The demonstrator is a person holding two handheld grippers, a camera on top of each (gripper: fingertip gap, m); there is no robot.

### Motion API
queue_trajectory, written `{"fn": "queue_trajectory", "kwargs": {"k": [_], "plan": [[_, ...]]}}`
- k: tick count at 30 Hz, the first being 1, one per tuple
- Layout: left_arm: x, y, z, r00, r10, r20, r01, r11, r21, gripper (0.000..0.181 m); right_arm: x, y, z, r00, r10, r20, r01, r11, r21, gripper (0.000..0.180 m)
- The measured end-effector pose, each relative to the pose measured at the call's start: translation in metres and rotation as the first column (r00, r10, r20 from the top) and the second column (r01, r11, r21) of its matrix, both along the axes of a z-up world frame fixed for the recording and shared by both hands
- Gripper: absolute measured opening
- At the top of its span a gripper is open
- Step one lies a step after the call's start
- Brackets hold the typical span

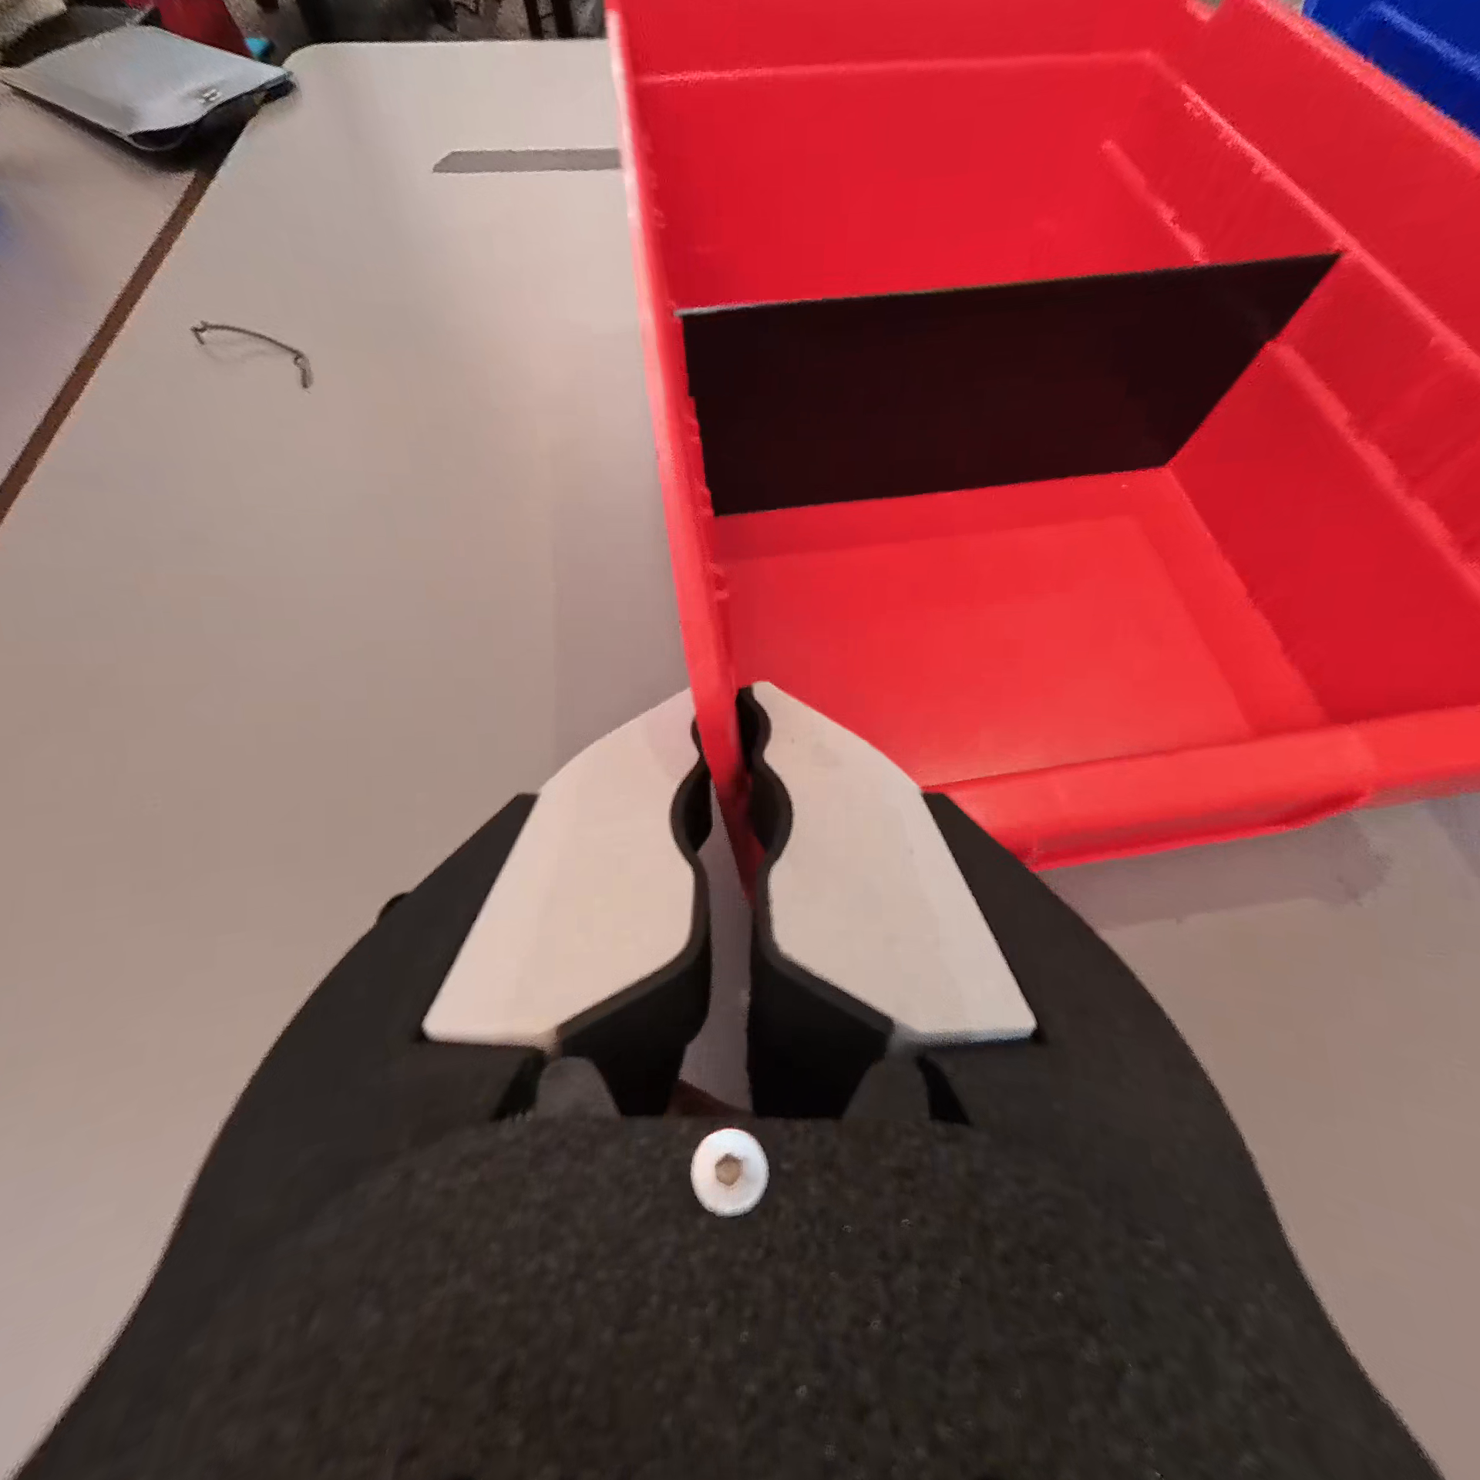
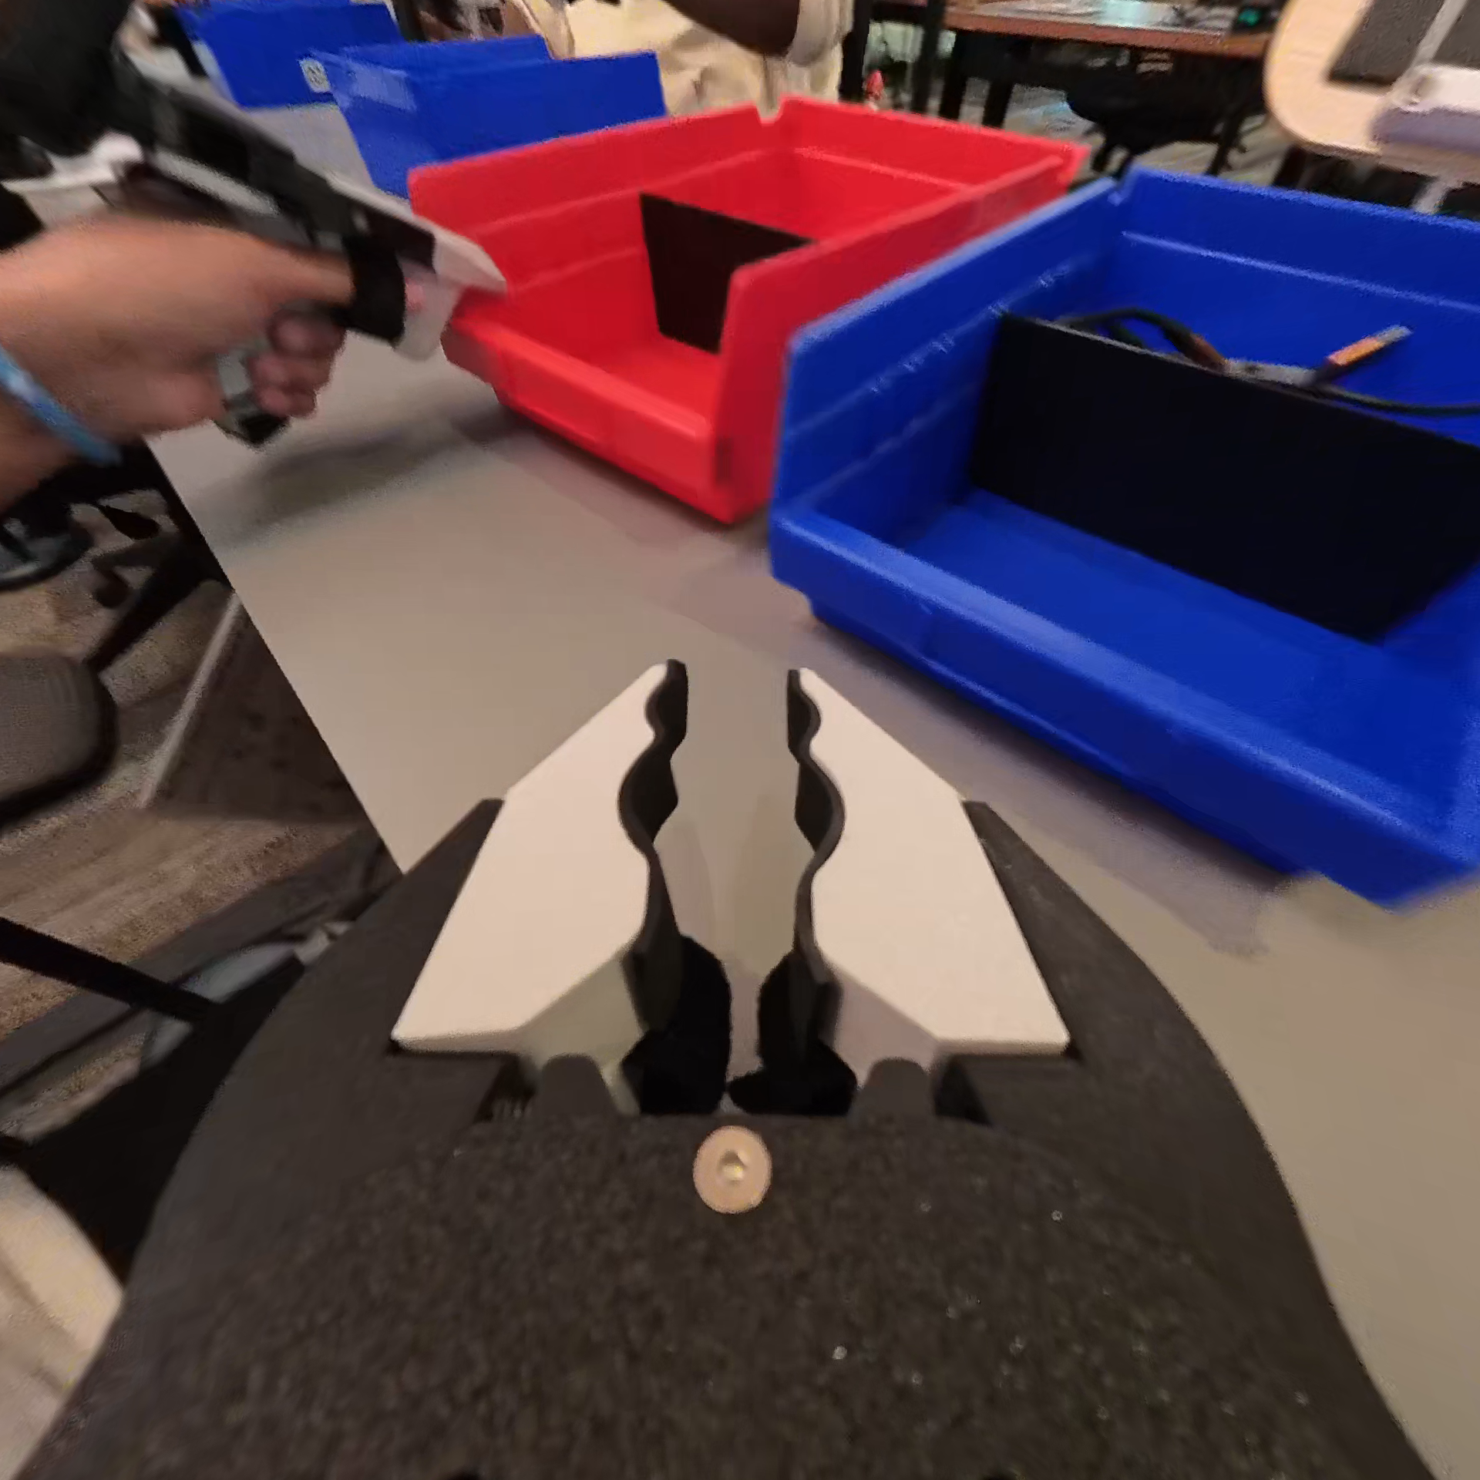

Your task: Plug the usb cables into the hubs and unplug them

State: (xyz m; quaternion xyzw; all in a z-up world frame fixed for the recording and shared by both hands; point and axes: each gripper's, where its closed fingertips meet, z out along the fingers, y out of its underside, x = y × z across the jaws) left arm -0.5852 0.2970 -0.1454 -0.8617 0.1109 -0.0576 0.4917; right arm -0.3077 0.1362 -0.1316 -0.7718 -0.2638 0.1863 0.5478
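The left hand-held gripper point(image 1: 725, 713) pinched the rigid red plastic bin's point(image 1: 1001, 641) thin side wall, the right hand-held gripper point(image 2: 737, 681) stood spread, and the limp black cables point(image 2: 1185, 336), best taken by their stiff plugs, lay in the blue plastic bin point(image 2: 921, 561).

Cable point(image 2: 1249, 368) in blue bin point(image 2: 881, 376), apparently

My left view sits tight on the red bin point(image 1: 1001, 641) corner; my right view, farther back, shares that bin point(image 2: 641, 384).
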Motion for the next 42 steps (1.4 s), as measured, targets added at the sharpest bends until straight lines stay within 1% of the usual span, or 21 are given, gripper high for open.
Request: {"fn": "queue_trajectory", "kwargs": {"k": [2,3,6,7,9,11,12,14,16,20,23,28,32,35,38,42], "plan": [[0.006,-0.02,-0.001,1.0,-0.025,-0.016,0.025,0.999,0.021,0.006,-0.034,0.013,0.009,1.0,0.022,-0.02,-0.022,1.0,0.01,0.03],[0.008,-0.032,-0.002,1.0,-0.029,-0.01,0.029,0.999,0.025,0.008,-0.047,0.023,0.011,1.0,0.009,-0.029,-0.009,1.0,0.011,0.033],[0.01,-0.062,-0.004,1.0,-0.003,0.01,0.002,1.0,0.023,0.008,-0.072,0.052,0.004,0.994,-0.102,-0.039,0.1,0.994,-0.049,0.047],[0.009,-0.07,-0.005,1.0,0.006,0.0,-0.006,1.0,0.019,0.008,-0.075,0.061,-0.001,0.988,-0.153,-0.03,0.15,0.986,-0.07,0.047],[0.007,-0.083,-0.005,1.0,0.025,-0.01,-0.024,1.0,0.011,0.007,-0.079,0.076,-0.01,0.97,-0.242,-0.026,0.238,0.966,-0.103,0.045],[0.007,-0.094,-0.005,1.0,0.024,-0.008,-0.024,1.0,0.003,0.007,-0.083,0.086,-0.015,0.957,-0.289,-0.027,0.282,0.949,-0.142,0.035],[0.008,-0.099,-0.005,1.0,0.017,-0.014,-0.016,1.0,0.001,0.007,-0.089,0.087,-0.013,0.96,-0.273,-0.058,0.262,0.954,-0.147,0.027],[0.009,-0.109,-0.005,0.998,0.018,-0.063,-0.018,1.0,0.004,0.007,-0.092,0.085,-0.01,0.953,-0.29,-0.089,0.274,0.949,-0.158,0.02],[0.007,-0.119,-0.004,0.991,0.039,-0.128,-0.038,0.999,0.015,0.007,-0.092,0.081,-0.012,0.954,-0.293,-0.063,0.28,0.946,-0.166,0.014],[0.007,-0.142,0.002,0.986,0.061,-0.157,-0.058,0.998,0.025,0.007,-0.091,0.07,-0.002,0.955,-0.297,-0.022,0.291,0.947,-0.137,0.008],[0.006,-0.157,0.018,0.973,0.084,-0.216,-0.072,0.995,0.061,0.007,-0.093,0.064,0.013,0.958,-0.287,-0.015,0.284,0.955,-0.088,0.006],[0.011,-0.17,0.066,0.946,0.143,-0.29,-0.093,0.979,0.181,0.007,-0.087,0.058,0.053,0.96,-0.277,-0.04,0.278,0.96,0.021,0.005],[0.039,-0.167,0.113,0.94,0.137,-0.313,-0.05,0.961,0.271,0.007,-0.056,0.058,0.101,0.947,-0.304,-0.102,0.313,0.946,0.09,0.006],[0.081,-0.156,0.148,0.939,0.092,-0.332,0.026,0.942,0.334,0.007,-0.009,0.057,0.135,0.921,-0.363,-0.144,0.382,0.914,0.137,0.006],[0.142,-0.141,0.18,0.936,0.012,-0.351,0.132,0.914,0.383,0.007,0.059,0.053,0.164,0.872,-0.451,-0.192,0.482,0.86,0.17,0.005],[0.247,-0.117,0.208,0.923,-0.117,-0.368,0.275,0.868,0.414,0.008,0.168,0.048,0.191,0.748,-0.607,-0.27,0.652,0.748,0.125,0.006]]}}
